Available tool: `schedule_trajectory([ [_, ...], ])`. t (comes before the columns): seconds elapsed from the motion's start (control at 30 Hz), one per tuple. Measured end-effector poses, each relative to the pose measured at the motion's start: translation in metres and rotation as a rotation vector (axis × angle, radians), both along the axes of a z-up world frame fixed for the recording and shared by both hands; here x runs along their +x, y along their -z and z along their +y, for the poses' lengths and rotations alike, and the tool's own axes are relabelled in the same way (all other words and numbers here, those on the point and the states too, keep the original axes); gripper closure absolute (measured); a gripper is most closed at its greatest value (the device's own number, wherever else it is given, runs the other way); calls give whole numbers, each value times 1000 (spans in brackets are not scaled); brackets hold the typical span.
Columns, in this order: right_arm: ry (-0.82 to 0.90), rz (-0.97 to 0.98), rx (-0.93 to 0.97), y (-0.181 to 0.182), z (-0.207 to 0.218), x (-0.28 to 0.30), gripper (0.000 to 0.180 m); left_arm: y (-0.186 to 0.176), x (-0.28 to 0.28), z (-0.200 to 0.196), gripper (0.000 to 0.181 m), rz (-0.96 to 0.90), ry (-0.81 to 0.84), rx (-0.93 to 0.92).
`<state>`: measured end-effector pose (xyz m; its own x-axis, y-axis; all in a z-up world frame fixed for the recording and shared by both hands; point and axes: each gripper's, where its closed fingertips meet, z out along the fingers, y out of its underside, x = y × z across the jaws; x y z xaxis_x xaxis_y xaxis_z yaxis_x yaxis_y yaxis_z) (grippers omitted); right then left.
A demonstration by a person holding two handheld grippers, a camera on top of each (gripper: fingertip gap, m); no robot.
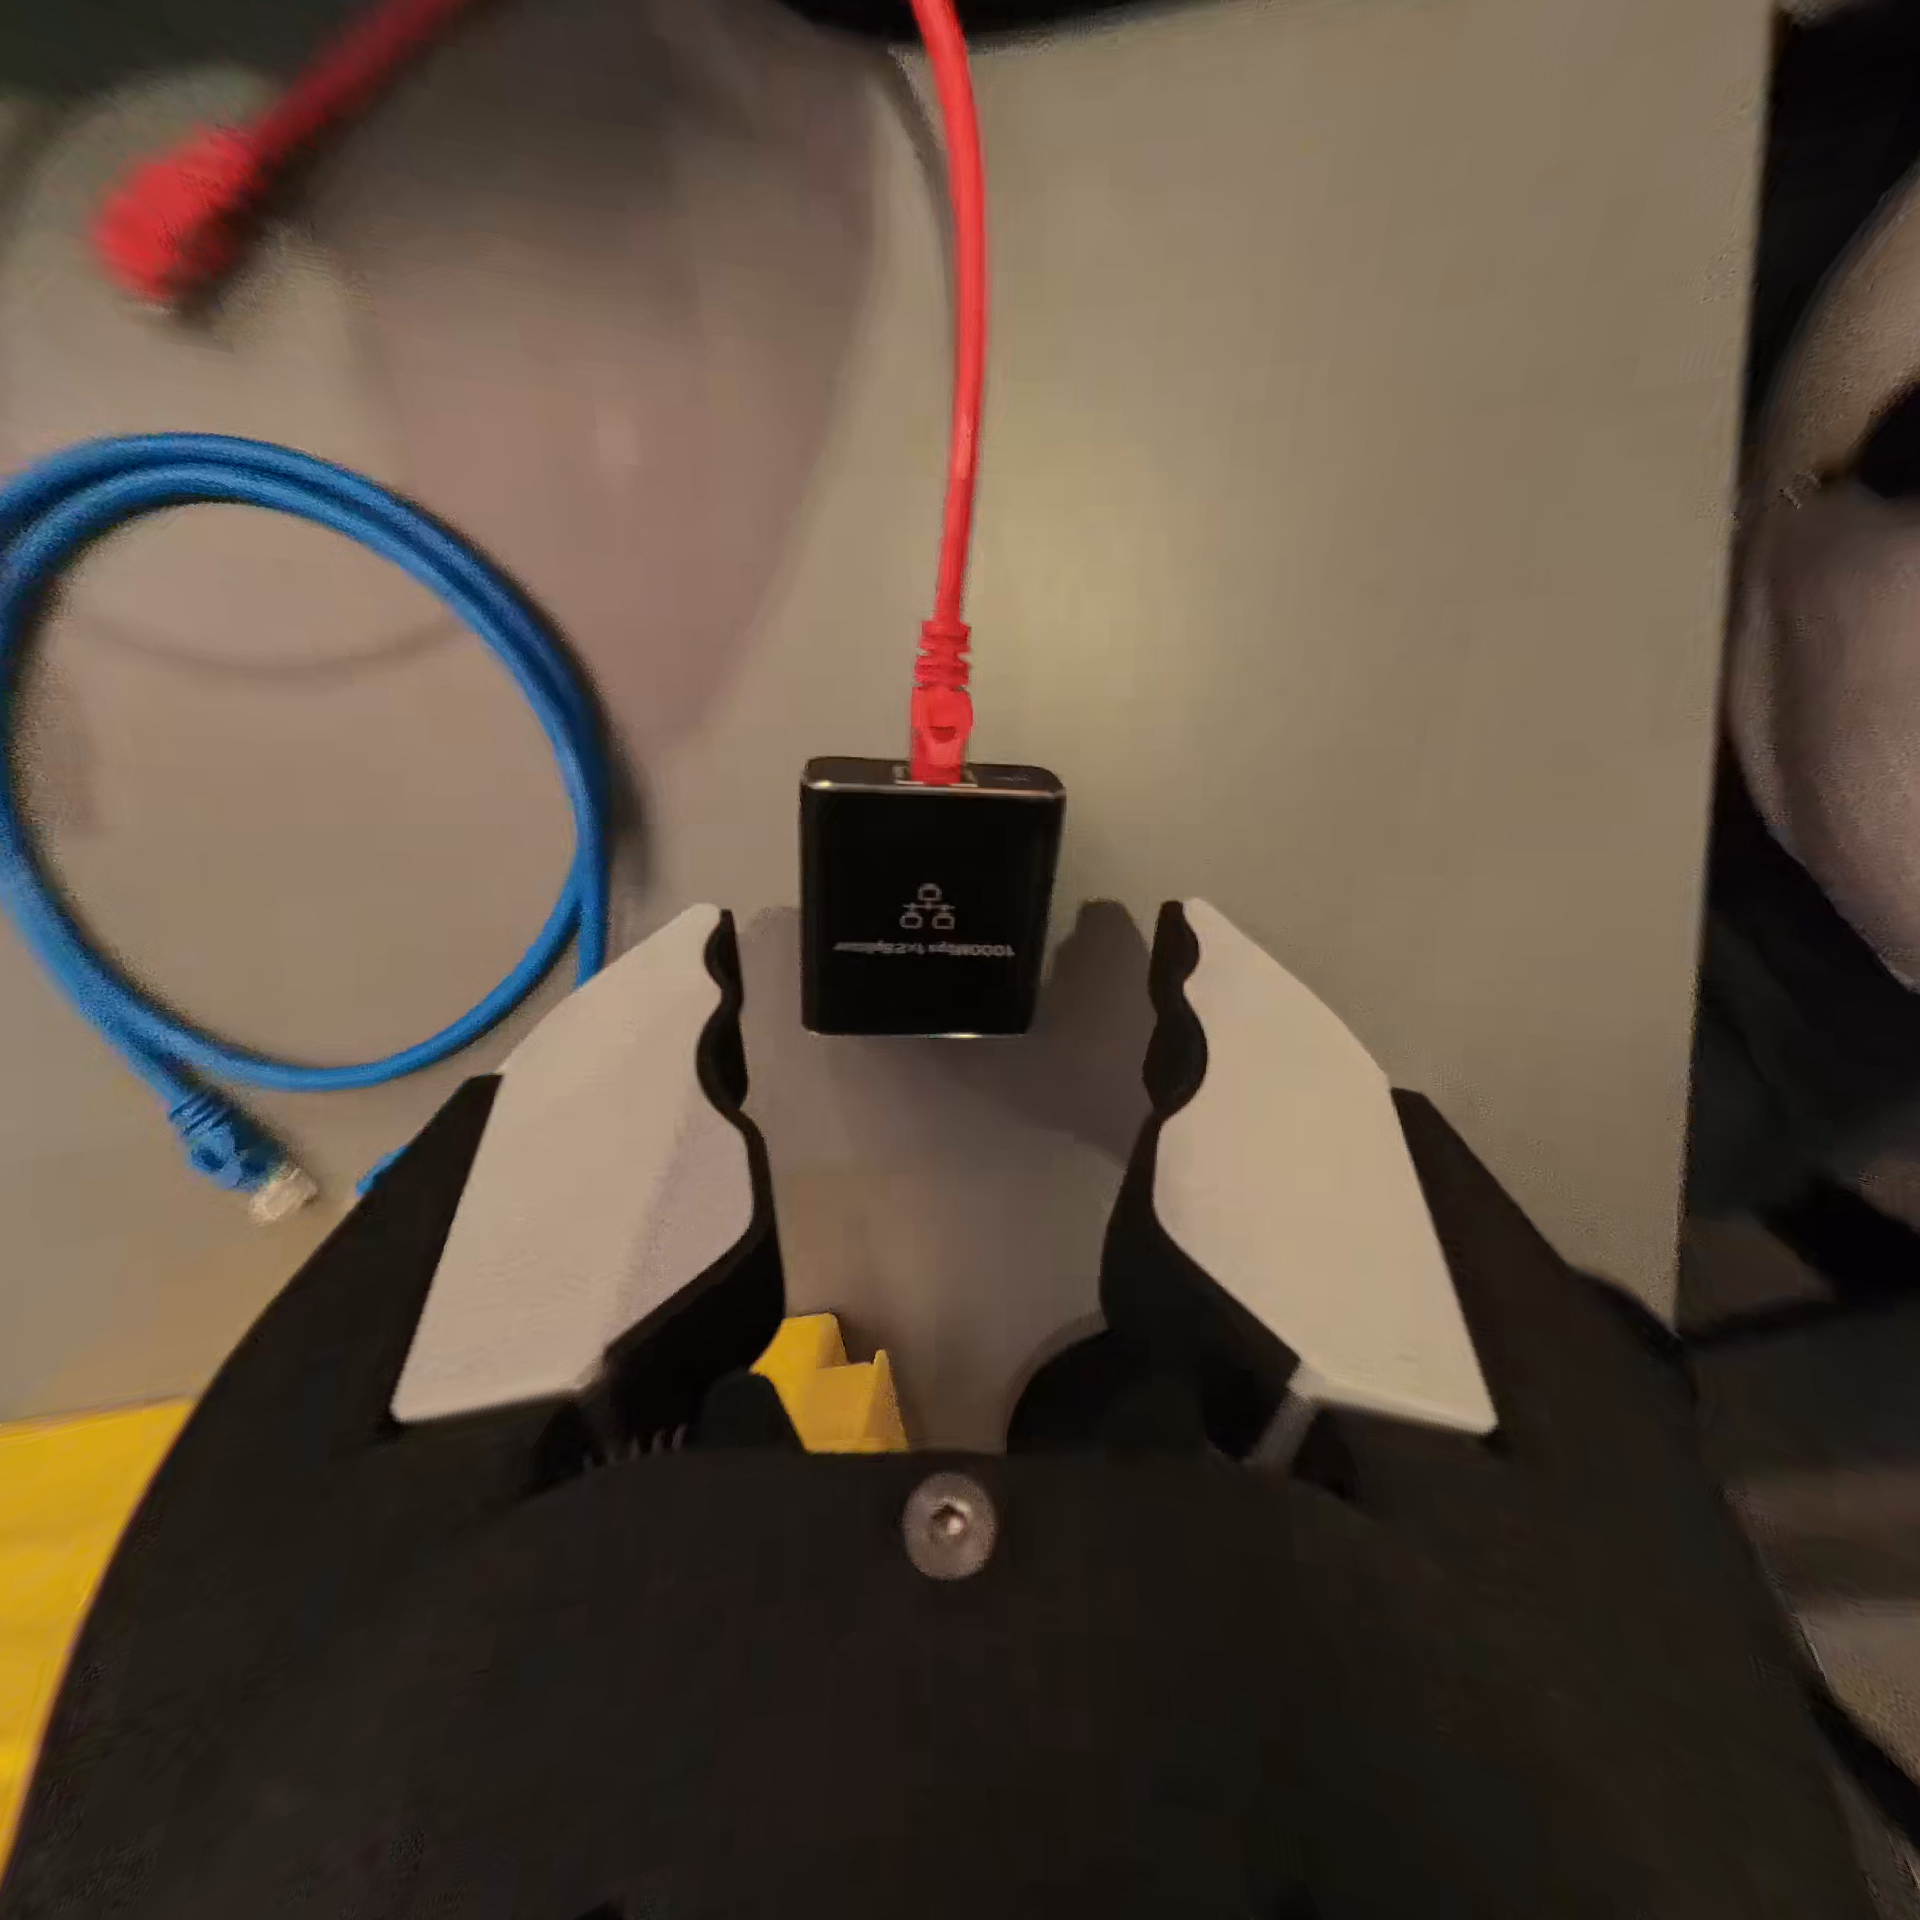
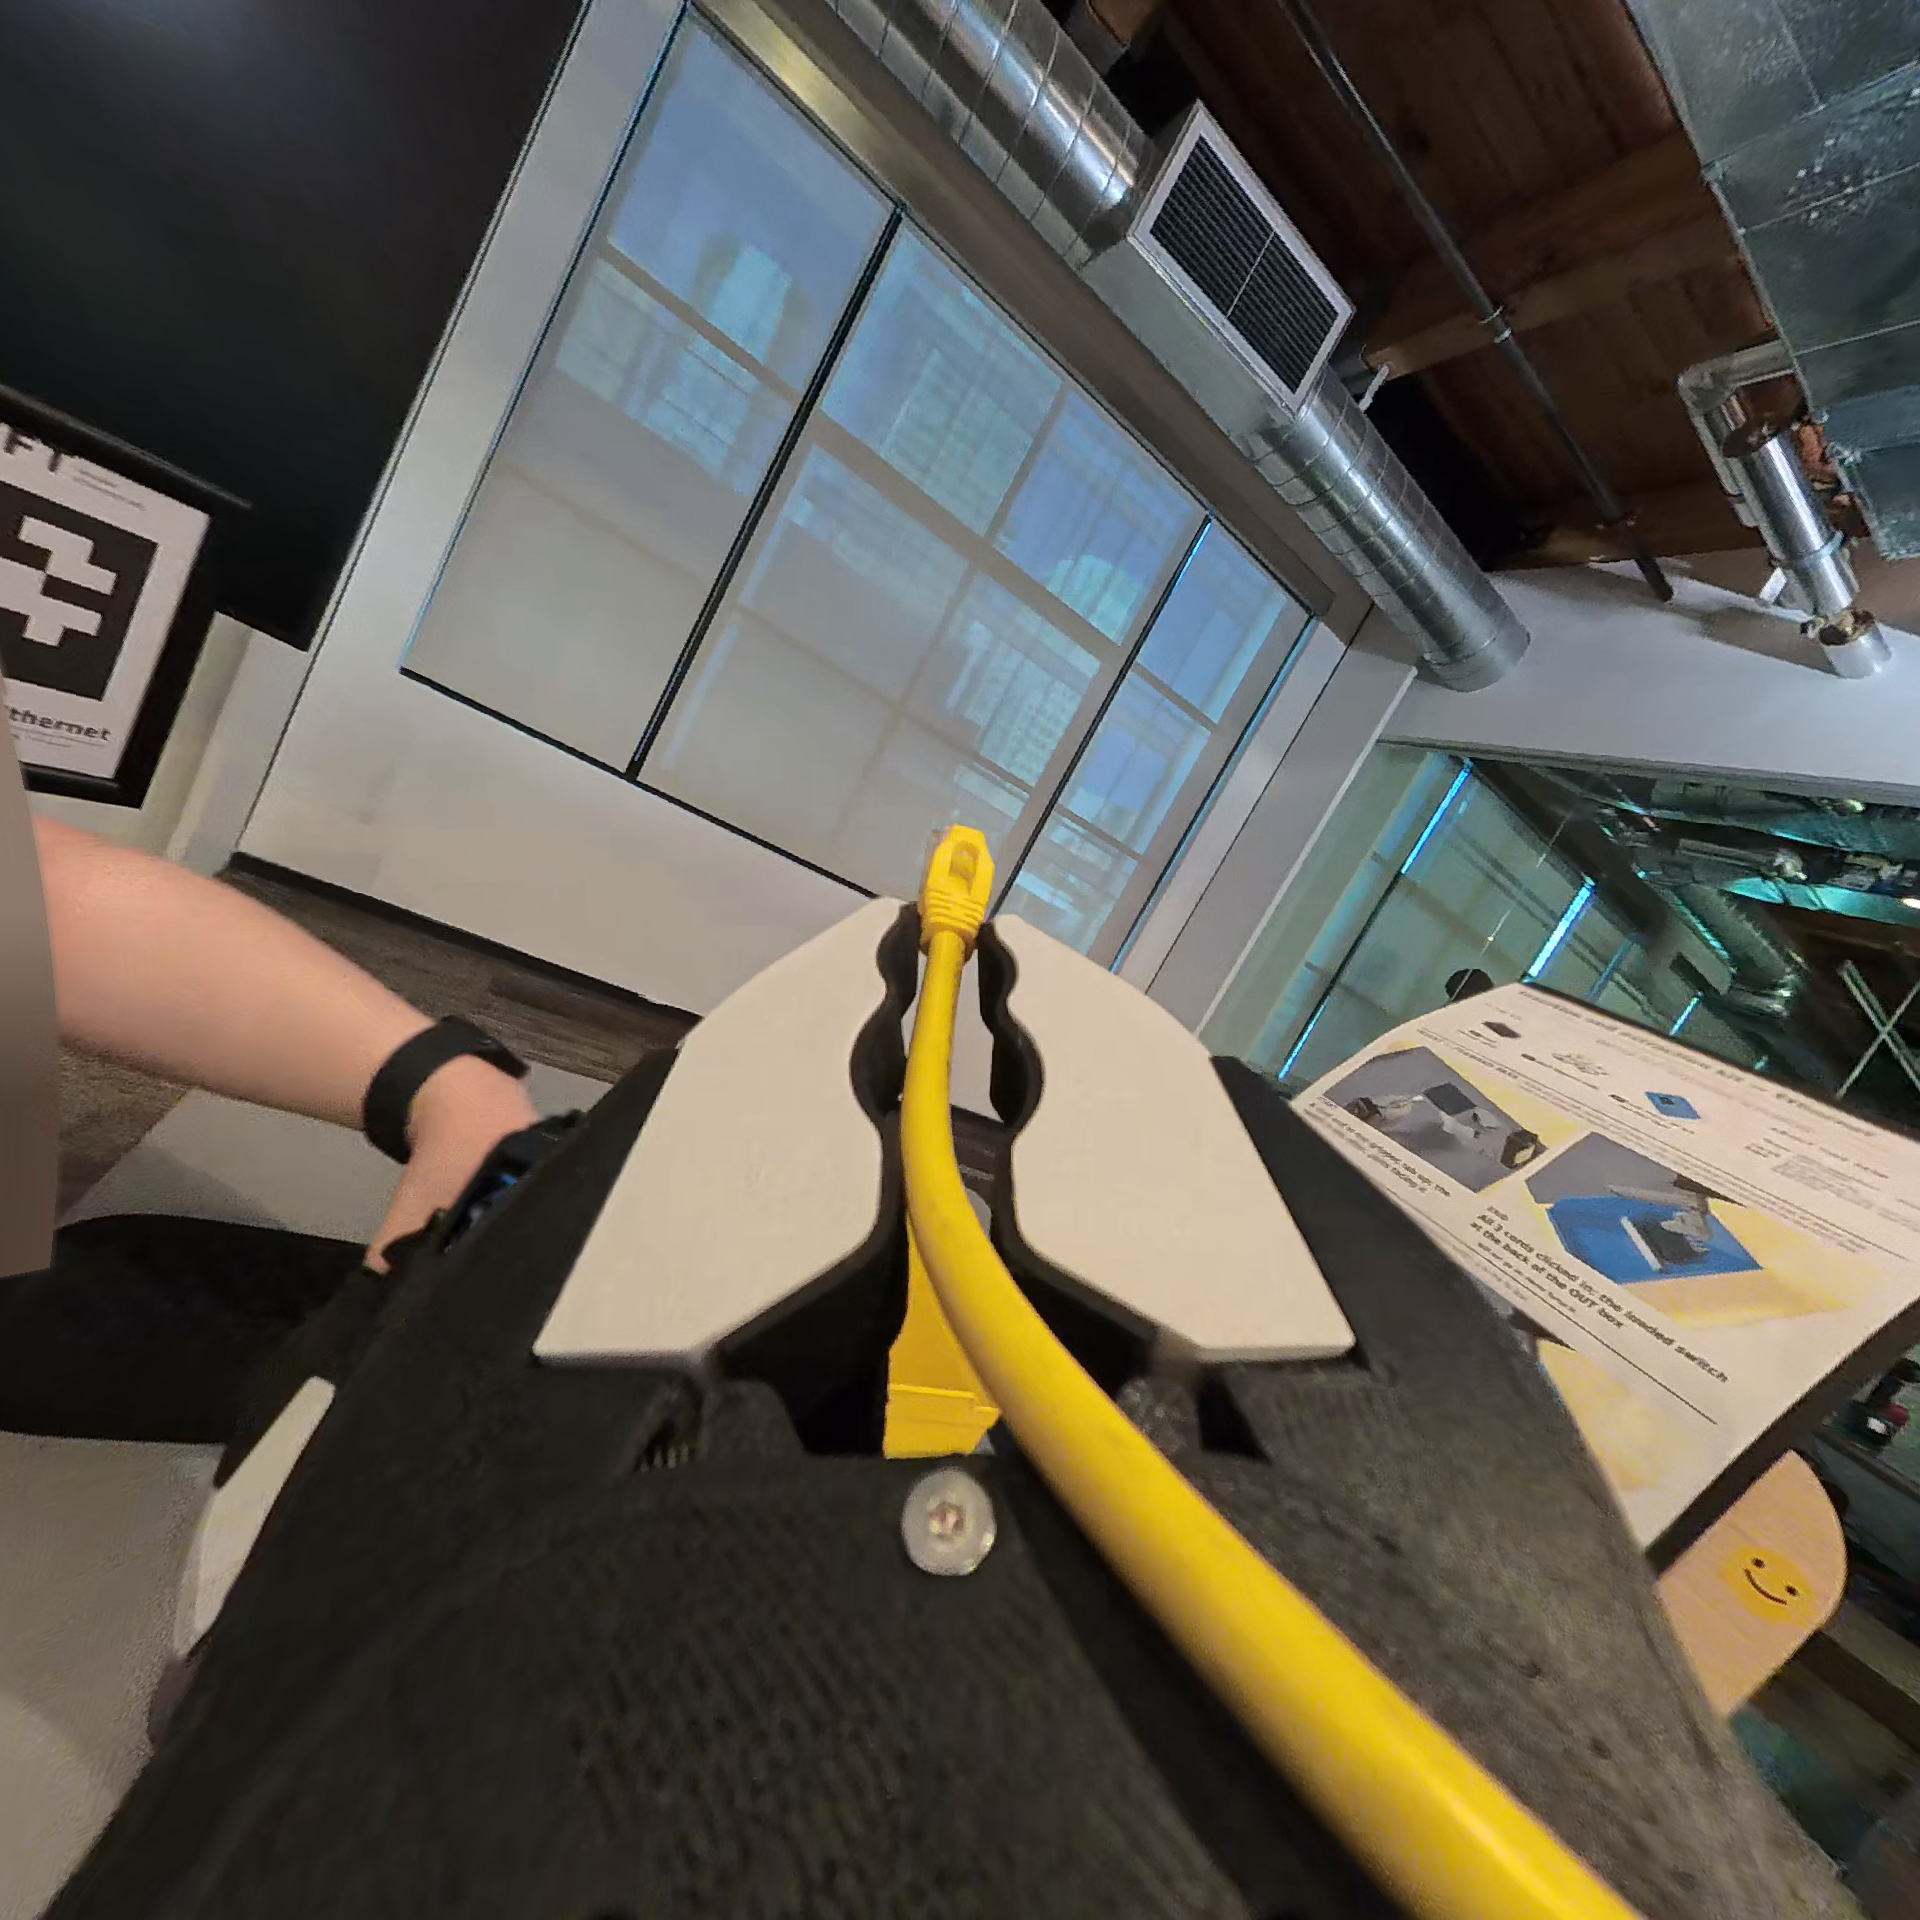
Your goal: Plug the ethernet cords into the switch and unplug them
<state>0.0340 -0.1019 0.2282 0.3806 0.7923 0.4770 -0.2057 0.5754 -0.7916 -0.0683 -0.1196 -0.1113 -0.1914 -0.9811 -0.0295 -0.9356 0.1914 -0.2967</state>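
Desk [image 1: 1299,468]: grey, one.
Switch [image 1: 930,899]: one, black, between the spread fingers of the left gripper [image 1: 940,920], ungripped.
Cords: three.
Red cord [image 1: 961,416]: plugged into switch.
Blue cord [image 1: 343,727]: coiled, loose.
Yellow cord [image 2: 951,904]: pinched by right gripper [image 2: 948,920], raised.

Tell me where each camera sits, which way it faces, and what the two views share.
Left wrist view: on the left hand-held gripper, looking down at the grey table; open fingers flank the black switch, red cord plugged in, blue cord beside.
Right wrist view: on the right hand-held gripper, tilted up toward windows and ceiling ducts; shut on the yellow cord; the person's forearm shows.
Shared: no object clearly.
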Motion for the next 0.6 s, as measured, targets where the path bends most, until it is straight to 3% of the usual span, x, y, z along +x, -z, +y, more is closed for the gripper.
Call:
schedule_trajectory([
  [0.07,16,-8,8,0,0,1,169,3,0,0,117,95,61,-113],
  [0.23,40,-26,29,0,-4,5,169,10,0,13,121,245,118,-341],
  [0.6,86,-40,72,-7,-15,22,168,24,-4,10,139,380,282,-682],
])
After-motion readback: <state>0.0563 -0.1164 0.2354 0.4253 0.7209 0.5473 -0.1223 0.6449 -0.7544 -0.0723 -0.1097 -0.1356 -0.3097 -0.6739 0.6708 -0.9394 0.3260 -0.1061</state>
